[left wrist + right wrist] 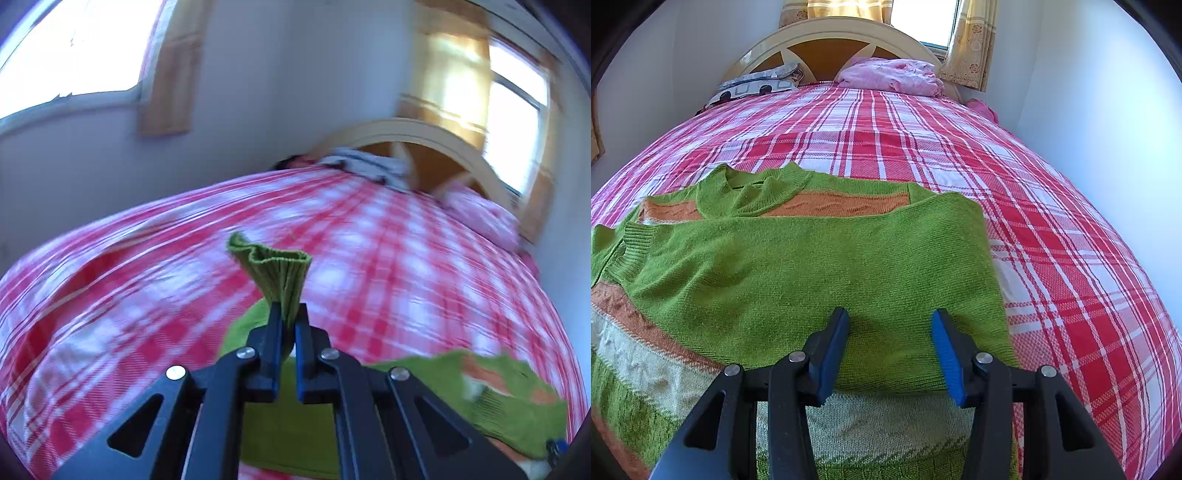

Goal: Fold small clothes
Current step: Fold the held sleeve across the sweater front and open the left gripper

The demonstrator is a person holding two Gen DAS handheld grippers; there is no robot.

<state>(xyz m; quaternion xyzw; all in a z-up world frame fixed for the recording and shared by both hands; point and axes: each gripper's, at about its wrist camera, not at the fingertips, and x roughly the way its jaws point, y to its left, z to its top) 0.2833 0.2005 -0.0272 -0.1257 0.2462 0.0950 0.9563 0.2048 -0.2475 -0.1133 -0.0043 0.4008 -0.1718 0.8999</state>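
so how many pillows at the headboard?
2 visible: a grey patterned pillow at the left of the headboard, a pink pillow at the right. More may be hidden behind them.

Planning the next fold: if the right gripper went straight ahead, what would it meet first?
Probably the green sweater: the open right gripper points over its folded sleeve, though its height above is unclear.
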